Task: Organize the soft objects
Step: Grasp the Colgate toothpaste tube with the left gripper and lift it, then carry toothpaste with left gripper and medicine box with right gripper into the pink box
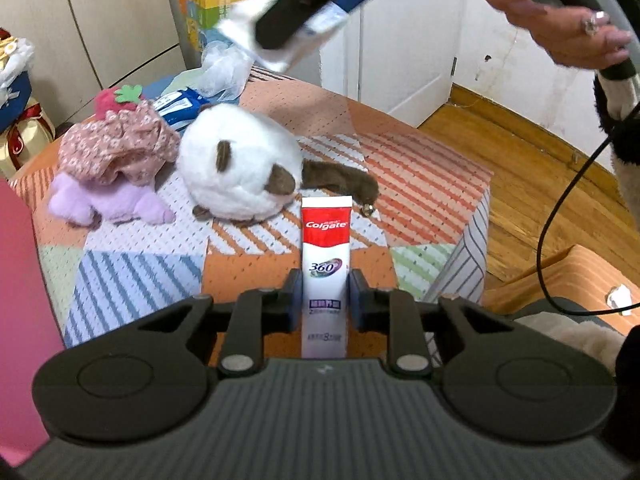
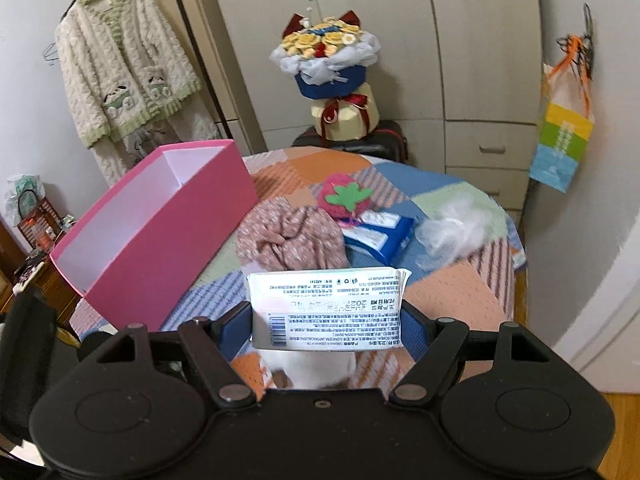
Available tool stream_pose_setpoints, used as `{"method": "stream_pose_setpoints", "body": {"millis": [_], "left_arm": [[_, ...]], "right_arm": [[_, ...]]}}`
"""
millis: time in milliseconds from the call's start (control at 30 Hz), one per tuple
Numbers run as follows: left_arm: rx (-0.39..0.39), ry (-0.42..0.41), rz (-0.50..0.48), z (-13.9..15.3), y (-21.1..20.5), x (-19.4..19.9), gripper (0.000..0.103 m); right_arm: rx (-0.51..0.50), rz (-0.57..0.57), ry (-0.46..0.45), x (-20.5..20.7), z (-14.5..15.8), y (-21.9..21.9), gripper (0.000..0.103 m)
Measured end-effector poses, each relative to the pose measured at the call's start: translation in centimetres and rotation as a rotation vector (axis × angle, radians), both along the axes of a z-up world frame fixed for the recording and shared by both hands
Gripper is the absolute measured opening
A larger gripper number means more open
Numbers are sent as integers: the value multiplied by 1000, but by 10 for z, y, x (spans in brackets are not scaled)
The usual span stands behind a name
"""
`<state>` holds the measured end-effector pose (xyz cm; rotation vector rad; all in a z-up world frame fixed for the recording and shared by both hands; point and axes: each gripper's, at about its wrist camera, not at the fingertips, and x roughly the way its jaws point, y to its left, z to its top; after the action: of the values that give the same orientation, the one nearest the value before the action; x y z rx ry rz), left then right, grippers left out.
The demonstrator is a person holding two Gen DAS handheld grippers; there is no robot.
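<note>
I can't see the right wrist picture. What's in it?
The right gripper holds a white tissue pack above a patchwork-covered table. An open, empty pink box sits to the left, with a floral cloth, strawberry plush and blue packet beyond.

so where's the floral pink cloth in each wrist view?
Left wrist: floral pink cloth at middle left, draped over a lilac plush, left of the white plush.
Right wrist: centre, just beyond the held white packet, right of the pink box.
Shared landmark: strawberry plush, and.
</note>
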<state>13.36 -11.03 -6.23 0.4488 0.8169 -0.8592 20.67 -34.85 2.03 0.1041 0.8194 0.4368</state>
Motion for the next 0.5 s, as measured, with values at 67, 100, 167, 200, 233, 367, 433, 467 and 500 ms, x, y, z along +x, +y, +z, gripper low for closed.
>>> {"method": "stream_pose_setpoints", "body": {"millis": [67,100,167,200,233,367,433,467,500], "left_arm": [[-9,9,2,3,7,-4,23],[-14,14,6,5,9,-6,23],[-22,25,17,7,15,-8,23],[-26,31,25,8,18,-9,23],[-31,39,32,10,22,-9,23],[-51,61,59,14,37,-11,23],[-60,74,76,16,45,-13,23],[-63,83,84,16,49,-14,23],[-65,94,93,16,53,-16,23]], "right_arm": [[0,-1,17,-5,-5,-3,80],[-5,-1,26,-8,-9,-4,80],[-17,-1,41,-14,-15,-4,80],[-23,3,48,-18,-19,-3,80],[-28,6,56,-21,-22,-3,80],[-31,14,89,-35,-37,1,80],[-35,21,103,-42,-43,3,80],[-39,27,109,-46,-46,5,80],[-41,32,115,-48,-48,7,80]]}}
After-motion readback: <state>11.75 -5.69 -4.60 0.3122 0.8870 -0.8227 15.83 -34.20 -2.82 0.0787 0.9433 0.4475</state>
